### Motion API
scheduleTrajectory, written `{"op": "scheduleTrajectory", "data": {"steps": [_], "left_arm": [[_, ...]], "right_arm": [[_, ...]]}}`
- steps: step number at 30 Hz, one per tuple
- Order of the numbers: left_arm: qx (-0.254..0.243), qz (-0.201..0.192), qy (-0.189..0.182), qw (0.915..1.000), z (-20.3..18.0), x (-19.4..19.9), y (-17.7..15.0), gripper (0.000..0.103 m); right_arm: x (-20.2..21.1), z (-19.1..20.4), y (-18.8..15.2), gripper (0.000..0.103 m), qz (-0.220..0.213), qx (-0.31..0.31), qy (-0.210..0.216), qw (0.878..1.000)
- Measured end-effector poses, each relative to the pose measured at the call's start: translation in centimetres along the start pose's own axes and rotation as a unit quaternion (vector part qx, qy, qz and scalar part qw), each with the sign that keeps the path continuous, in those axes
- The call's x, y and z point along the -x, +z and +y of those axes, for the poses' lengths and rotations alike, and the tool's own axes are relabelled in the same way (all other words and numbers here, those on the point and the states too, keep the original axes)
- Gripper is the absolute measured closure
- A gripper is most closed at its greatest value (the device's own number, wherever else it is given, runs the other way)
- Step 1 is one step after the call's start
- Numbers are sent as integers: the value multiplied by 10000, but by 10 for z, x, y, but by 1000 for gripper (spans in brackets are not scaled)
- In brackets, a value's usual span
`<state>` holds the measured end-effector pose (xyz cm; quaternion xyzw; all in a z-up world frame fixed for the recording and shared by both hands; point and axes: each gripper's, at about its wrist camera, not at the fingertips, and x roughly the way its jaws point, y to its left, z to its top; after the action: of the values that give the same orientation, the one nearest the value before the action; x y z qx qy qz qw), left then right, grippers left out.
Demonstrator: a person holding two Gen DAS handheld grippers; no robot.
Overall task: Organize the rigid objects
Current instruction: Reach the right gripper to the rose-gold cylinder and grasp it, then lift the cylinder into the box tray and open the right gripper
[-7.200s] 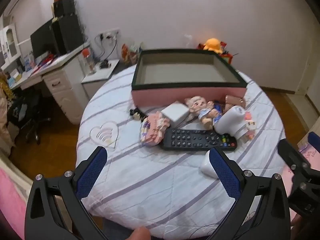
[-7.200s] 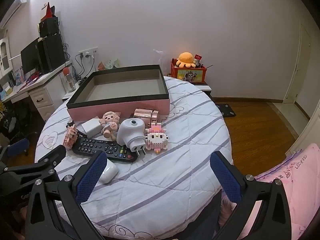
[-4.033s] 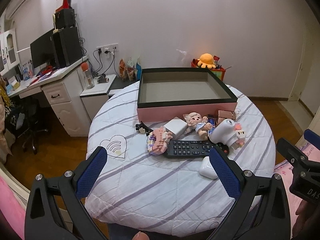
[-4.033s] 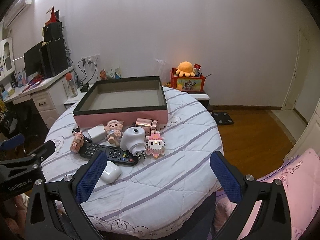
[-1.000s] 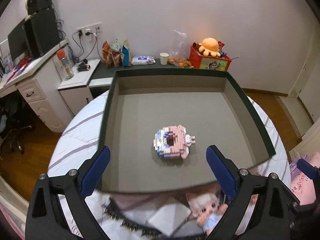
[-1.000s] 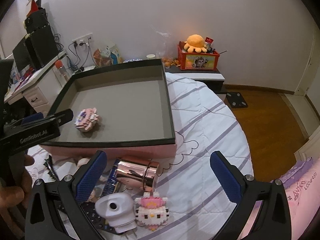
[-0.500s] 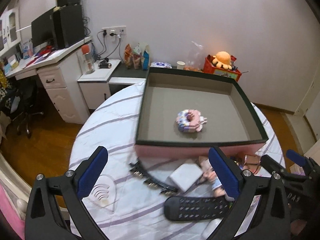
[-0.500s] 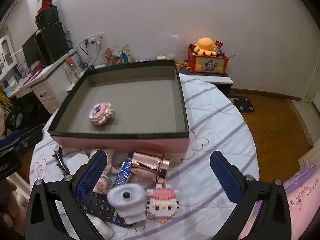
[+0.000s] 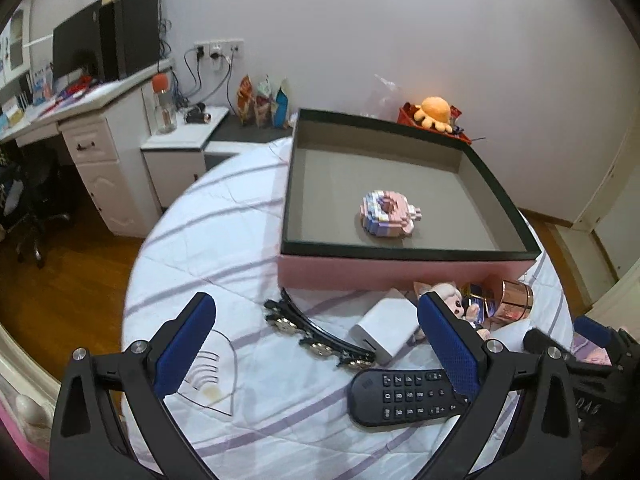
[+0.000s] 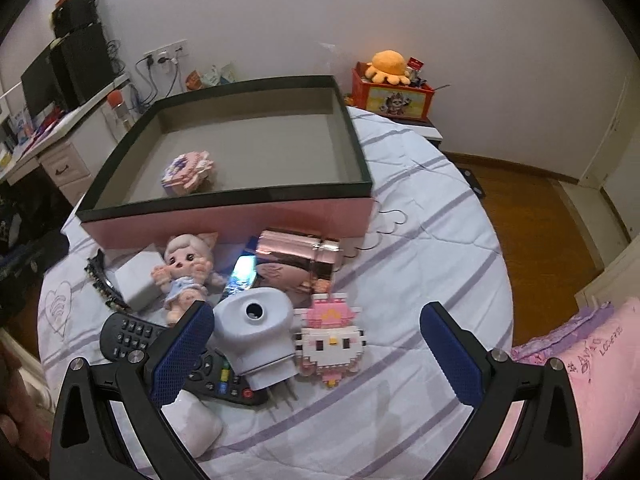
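Sorting tally: one item boxed, the rest on the bed in front of the box.

Put away: one pink block figure (image 9: pixel 386 214), lying alone near the middle of the box (image 9: pixel 400 270) floor, clear of all four walls. Not yet put away, by my count, all clustered on the bedspread (image 10: pixel 432 248) along the box's near wall: doll (image 10: pixel 185 270), white adapter box (image 9: pixel 383 330), shiny pink bottle (image 10: pixel 298 254), hair clip (image 9: pixel 316 338), remote (image 9: pixel 404 398), white plug (image 10: pixel 256 330), pink-and-white block cat (image 10: pixel 330 340), and a small white case (image 10: pixel 196 426) at the near edge. My left gripper (image 9: pixel 316 352) hangs spread and empty above the hair clip and adapter box; my right gripper (image 10: pixel 316 354) is spread and empty too, framing the plug and block cat. I judge the job barely begun.
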<state>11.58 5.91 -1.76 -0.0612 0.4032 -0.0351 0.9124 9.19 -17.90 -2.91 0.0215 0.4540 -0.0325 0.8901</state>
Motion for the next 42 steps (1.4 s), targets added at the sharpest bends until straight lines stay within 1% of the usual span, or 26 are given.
{"op": "scheduleTrajectory", "data": {"steps": [4,7,11,13,14,15,19,20,21,24,25,26,27,33,38,42], "left_arm": [[-1,28,12,10000,-5,-2,-3,1],[37,14,44,10000,-7,-2,-2,1],[31,-3,81,10000,-11,-3,1,1],[-15,-6,97,10000,-14,-4,3,1],[-42,3,106,9999,-16,-5,3,1],[-58,16,115,9999,-18,-6,3,1],[-111,71,127,9998,-22,-11,4,1],[-118,82,134,9998,-23,-12,4,1],[-120,90,137,9998,-22,-13,4,1],[-120,105,168,9997,-23,-16,6,1],[-122,108,181,9997,-23,-16,7,1],[-120,109,192,9997,-23,-17,7,1],[-116,109,198,9997,-23,-18,8,1],[-114,94,207,9997,-22,-18,10,1],[-158,30,177,9997,-26,-14,14,1],[-192,-102,186,9996,-28,-8,21,1]], "right_arm": [[-4,-3,6,0,17,-49,32,10000],[-7,-1,18,0,14,-146,309,9994],[-23,1,32,0,181,-225,166,9994],[-32,-1,35,1,298,-314,206,9988],[-36,-2,36,6,340,-356,206,9986],[-40,-2,37,8,404,-388,203,9982],[-54,-5,37,12,608,-472,237,9968],[-57,-6,36,16,661,-501,257,9962],[-61,-6,37,23,713,-526,266,9957],[-75,-5,33,36,929,-551,388,9934],[-77,-3,32,37,953,-522,403,9933],[-77,-2,32,42,898,-510,444,9937],[-76,-1,33,43,882,-499,479,9937],[-68,-3,30,45,735,-462,575,9946],[-46,-2,29,46,505,-366,591,9963],[-23,-1,32,46,258,-283,618,9974]]}}
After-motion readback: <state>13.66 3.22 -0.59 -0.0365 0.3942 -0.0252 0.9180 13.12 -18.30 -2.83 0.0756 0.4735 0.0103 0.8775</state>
